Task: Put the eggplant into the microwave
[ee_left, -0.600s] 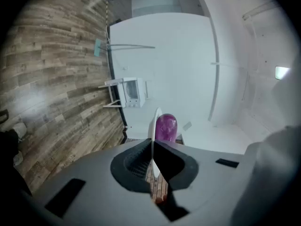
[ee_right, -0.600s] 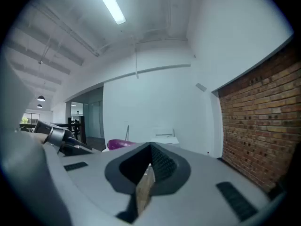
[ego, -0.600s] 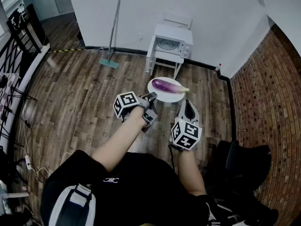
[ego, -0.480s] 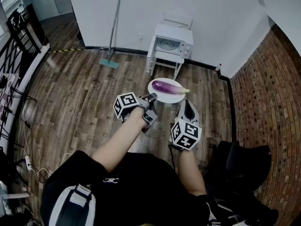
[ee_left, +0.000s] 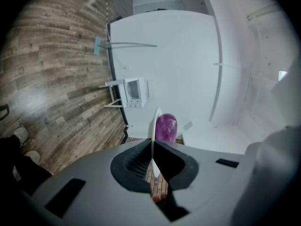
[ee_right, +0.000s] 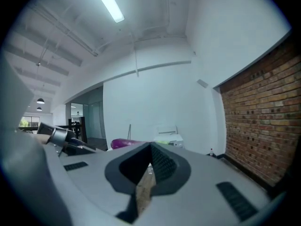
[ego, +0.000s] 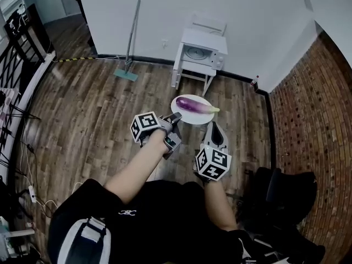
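A purple eggplant [ego: 192, 104] lies on a white plate [ego: 184, 116] held above the wooden floor. My left gripper [ego: 175, 117] is shut on the plate's near rim. In the left gripper view the plate [ee_left: 154, 121] stands edge-on between the jaws, with the eggplant [ee_left: 166, 127] just beyond them. My right gripper [ego: 215, 127] hangs to the right of the plate, shut and holding nothing; its jaws [ee_right: 150, 147] meet at the tips. The white microwave [ego: 201, 54] sits on a small white table [ego: 190, 70] against the far wall, its door closed.
A mop [ego: 132, 37] leans on the white wall left of the table. A small bottle [ego: 256, 81] stands in the corner by the brick wall [ego: 313, 103]. A dark chair [ego: 283, 191] is at lower right, cables [ego: 22, 142] at left.
The picture has shifted slightly, and both grippers and the plate sit a touch lower and further left in it. The left gripper still holds the plate with the eggplant on it.
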`<state>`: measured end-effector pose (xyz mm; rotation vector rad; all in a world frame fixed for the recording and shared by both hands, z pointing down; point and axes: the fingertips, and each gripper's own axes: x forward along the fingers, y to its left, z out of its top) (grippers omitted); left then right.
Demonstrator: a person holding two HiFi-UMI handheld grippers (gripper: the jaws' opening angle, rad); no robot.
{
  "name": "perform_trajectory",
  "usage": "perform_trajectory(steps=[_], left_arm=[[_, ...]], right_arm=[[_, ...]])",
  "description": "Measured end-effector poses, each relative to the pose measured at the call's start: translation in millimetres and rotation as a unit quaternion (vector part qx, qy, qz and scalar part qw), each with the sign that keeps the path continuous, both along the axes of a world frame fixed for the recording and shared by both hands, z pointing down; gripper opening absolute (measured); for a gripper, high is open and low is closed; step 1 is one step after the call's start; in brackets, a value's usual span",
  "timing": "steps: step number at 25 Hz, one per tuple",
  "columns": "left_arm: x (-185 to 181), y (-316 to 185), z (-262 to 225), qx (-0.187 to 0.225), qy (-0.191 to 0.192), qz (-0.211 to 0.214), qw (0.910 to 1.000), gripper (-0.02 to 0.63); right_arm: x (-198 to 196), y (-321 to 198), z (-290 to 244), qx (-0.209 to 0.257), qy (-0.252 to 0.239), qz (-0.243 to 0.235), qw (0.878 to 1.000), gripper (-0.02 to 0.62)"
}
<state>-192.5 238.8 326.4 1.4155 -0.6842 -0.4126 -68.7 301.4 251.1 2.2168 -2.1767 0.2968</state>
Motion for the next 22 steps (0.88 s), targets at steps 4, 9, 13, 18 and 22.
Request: perform_trajectory(steps=[4, 9, 13, 18, 22], left_arm=[[-14, -18, 6, -0.013, 0.006, 0.002, 0.9999, 0.017], [-13, -42, 19, -0.026, 0.007, 0.002, 0.9996, 0.017], [0, -73, 17, -0.021, 0.004, 0.0, 0.9998, 0.017], [25, -121, 11, -0.011, -0.005, -0.002, 0.9999, 0.017], [47, -157, 6, -0.006, -0.003, -0.01, 0.9999, 0.017]], right_arm=[[-16, -21, -1, -0.006, 0.01, -0.001, 1.0, 0.005], [-10, -46, 6, -0.008, 0.006, 0.001, 1.0, 0.005], [8, -79, 6, -0.003, 0.0, 0.0, 1.0, 0.005], [34, -130, 2, 0.004, -0.002, -0.008, 1.0, 0.005], [57, -168, 1, 0.002, -0.012, -0.023, 1.0, 0.005]])
